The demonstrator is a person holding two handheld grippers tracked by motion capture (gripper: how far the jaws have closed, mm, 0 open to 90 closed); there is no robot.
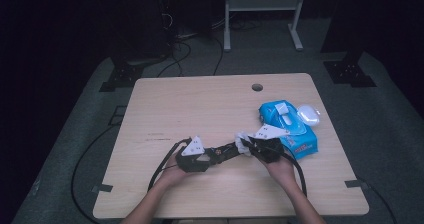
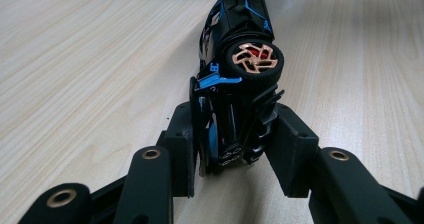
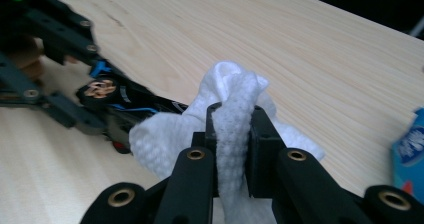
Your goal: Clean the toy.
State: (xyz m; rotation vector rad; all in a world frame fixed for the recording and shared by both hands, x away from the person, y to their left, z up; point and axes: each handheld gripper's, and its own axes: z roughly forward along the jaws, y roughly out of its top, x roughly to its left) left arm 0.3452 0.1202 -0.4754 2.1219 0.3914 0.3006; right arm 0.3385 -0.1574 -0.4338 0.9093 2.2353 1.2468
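The left gripper (image 2: 227, 149) has its jaws clamped on the tail of a black toy car with blue trim and copper-coloured wheels (image 2: 235, 79), which lies on its side pointing toward twelve o'clock in the left gripper view. The right gripper (image 3: 232, 149) pinches a white textured wet wipe (image 3: 220, 124), touching the car's other end. At three o'clock on the light wooden table (image 1: 200, 104) lies a blue wipes packet (image 1: 292, 129).
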